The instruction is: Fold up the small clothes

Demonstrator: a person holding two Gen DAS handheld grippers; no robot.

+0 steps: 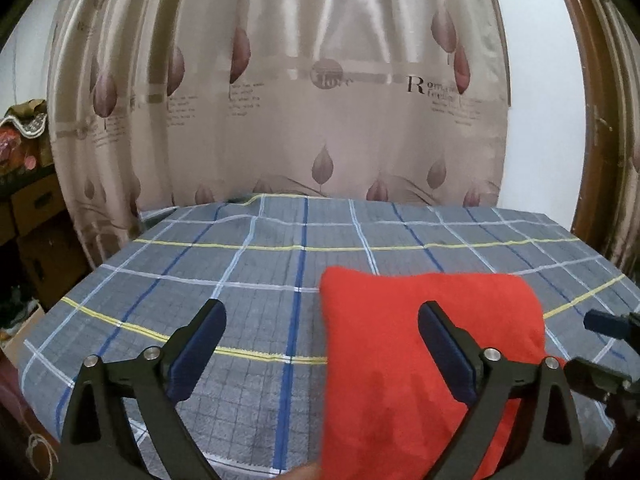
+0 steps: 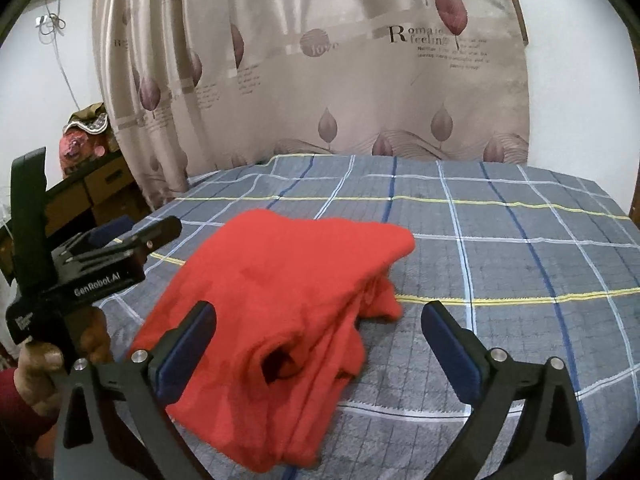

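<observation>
A red garment (image 1: 380, 344) lies folded into a thick bundle on the table's grey plaid cloth (image 1: 240, 264). My left gripper (image 1: 322, 308) hovers open above it. The bundle's left edge runs between the jaws and its body lies under the right finger (image 1: 444, 344); neither pad touches it. In the right wrist view the red garment (image 2: 280, 276) shows its layered folds and an opening at the near side. My right gripper (image 2: 320, 308) stands open over that end, holding nothing. The left gripper (image 2: 120, 236), held in a hand (image 2: 40, 364), appears at the left; the right gripper (image 1: 608, 326) shows at the right edge.
A beige curtain (image 1: 280, 100) with leaf prints hangs right behind the table's far edge. Cardboard boxes (image 1: 36, 208) and clutter stand beyond the table's left side. A brown wooden frame (image 1: 600, 120) rises at the right. Bare plaid cloth (image 2: 520, 248) stretches right of the garment.
</observation>
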